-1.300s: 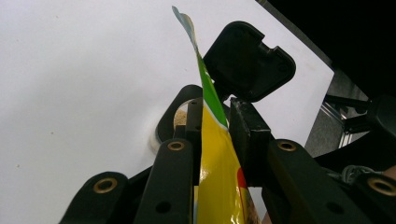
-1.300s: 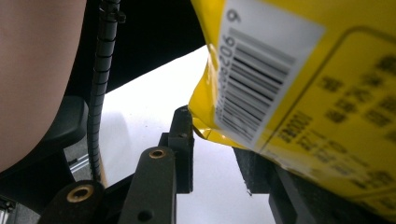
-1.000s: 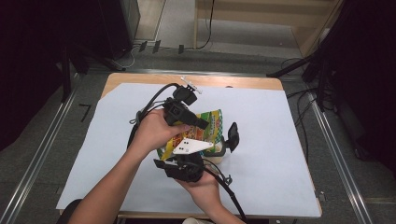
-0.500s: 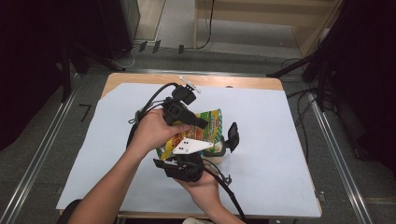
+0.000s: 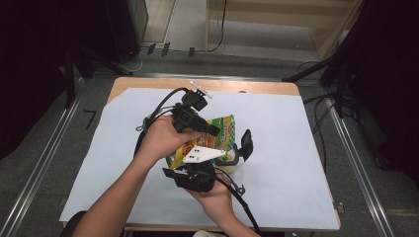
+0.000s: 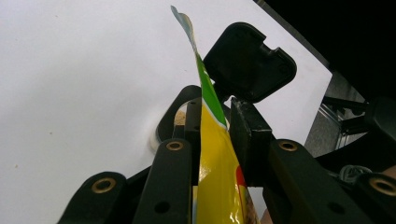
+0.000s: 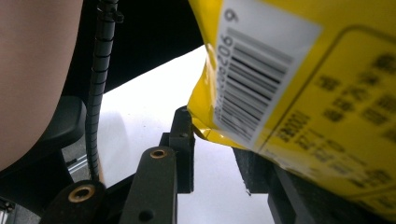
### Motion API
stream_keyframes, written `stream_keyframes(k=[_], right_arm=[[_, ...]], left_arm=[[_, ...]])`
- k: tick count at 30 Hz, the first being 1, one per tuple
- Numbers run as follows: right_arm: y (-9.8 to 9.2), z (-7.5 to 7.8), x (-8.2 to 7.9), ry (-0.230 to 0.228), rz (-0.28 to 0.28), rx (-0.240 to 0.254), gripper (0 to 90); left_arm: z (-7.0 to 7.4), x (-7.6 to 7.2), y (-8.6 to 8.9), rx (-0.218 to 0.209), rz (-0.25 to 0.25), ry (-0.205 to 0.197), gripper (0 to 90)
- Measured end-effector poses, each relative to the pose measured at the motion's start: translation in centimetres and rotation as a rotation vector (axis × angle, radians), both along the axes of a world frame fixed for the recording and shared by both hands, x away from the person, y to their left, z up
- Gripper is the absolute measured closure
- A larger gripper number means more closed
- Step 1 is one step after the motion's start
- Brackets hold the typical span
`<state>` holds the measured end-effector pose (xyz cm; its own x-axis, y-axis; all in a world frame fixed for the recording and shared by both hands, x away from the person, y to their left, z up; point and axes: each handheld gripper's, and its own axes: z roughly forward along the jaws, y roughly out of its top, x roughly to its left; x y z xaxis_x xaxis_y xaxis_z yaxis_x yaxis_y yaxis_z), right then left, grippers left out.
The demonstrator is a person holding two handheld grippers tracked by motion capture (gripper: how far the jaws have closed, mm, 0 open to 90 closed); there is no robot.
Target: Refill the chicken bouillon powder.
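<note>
High view: yellow-green snack bag (image 5: 221, 134) is held above the white table sheet (image 5: 296, 148) between left gripper (image 5: 210, 131) and right gripper (image 5: 232, 159), apparently for tearing.
Left gripper view: jaws clamp the bag's thin edge (image 6: 212, 140).
Right gripper view: bag's barcode side (image 7: 299, 93) lies against one jaw; clamping cannot be told.

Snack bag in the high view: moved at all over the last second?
No. The snack bag sits at the same spot against the far wooden table edge and white sheet, between left gripper and right gripper.

A wooden table (image 5: 257, 87) carries a white sheet (image 5: 286, 148); a small white stick (image 5: 200, 88) lies at its far edge.
</note>
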<state>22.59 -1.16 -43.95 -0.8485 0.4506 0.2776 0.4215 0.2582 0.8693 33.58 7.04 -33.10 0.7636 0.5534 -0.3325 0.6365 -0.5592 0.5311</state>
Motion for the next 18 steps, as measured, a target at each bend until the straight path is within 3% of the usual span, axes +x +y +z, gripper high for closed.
stream_keyframes(k=[18], right_arm=[[0.01,0.01,0.02,0.0,-0.001,0.001,71.5]], left_arm=[[0.02,-0.05,-0.08,-0.002,0.004,-0.003,78.0]])
